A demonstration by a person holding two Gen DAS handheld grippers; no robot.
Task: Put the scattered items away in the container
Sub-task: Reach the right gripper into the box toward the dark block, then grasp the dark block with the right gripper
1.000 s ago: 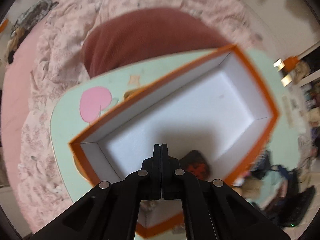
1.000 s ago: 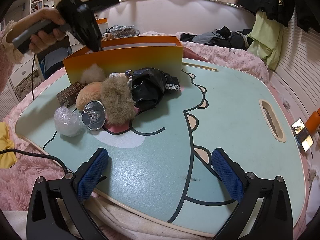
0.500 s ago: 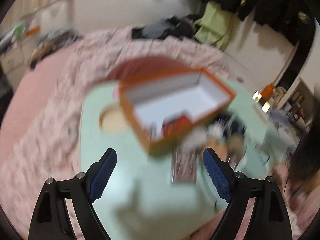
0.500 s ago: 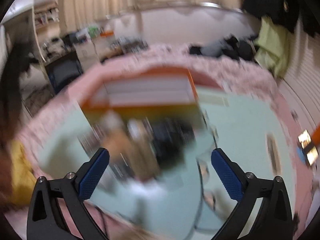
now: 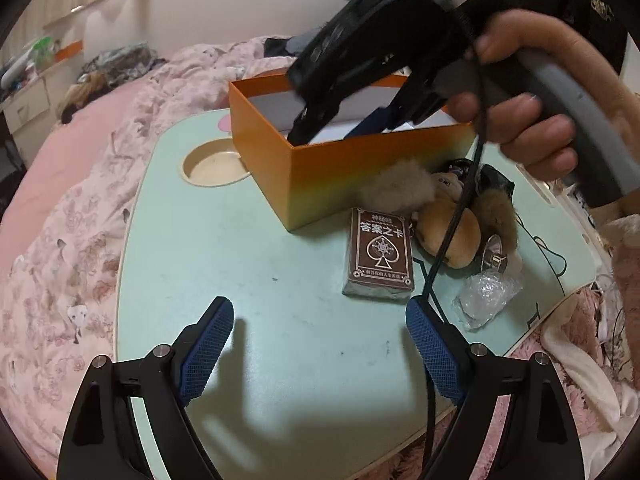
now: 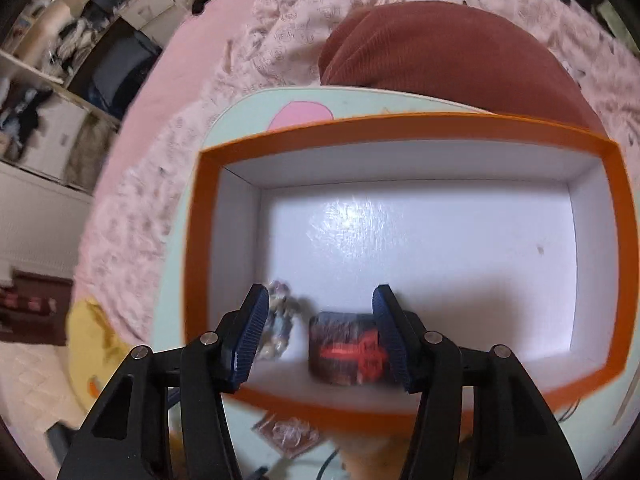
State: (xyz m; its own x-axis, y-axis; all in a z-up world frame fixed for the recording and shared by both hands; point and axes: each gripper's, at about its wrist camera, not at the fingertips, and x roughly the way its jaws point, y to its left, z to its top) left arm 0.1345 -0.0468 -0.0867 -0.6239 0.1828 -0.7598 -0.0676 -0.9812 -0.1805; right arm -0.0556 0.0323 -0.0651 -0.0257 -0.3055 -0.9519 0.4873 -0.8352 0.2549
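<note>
Container: the orange cardboard box with white inside [image 6: 404, 216] is standing on the pale green lap table [image 5: 280, 320], open at the top
Already inside: a dark block with red print [image 6: 346, 354] and a small pale crumpled thing [image 6: 278, 326] are lying on the box floor, near the front wall; what they are cannot be told, the picture is blurred
Right gripper: the right gripper [image 6: 320, 332] is being held over the box by a hand [image 5: 532, 120], pointing steeply down into it; its jaws have just been closing and are standing half apart, with nothing pinched between the blue pads [image 6: 250, 336]
Left gripper: the left gripper [image 5: 320, 344] is being held low over the bare table, its jaws spread wide and empty
Still scattered: the brown card pack in clear wrap [image 5: 380, 256], the tan plush toy [image 5: 450, 236], the beige fur ball [image 5: 400, 188], a shiny metal piece [image 5: 494, 256] and a clear plastic wrapper [image 5: 486, 296] are lying just beside the box
Step in hand: a drop into the box seems to be finishing, while the next pick is being prepared
Next move: the card pack is the nearest thing to the left gripper; the jaws are to be lowered around its long sides, then closed, and the pack lifted over the box wall
</note>
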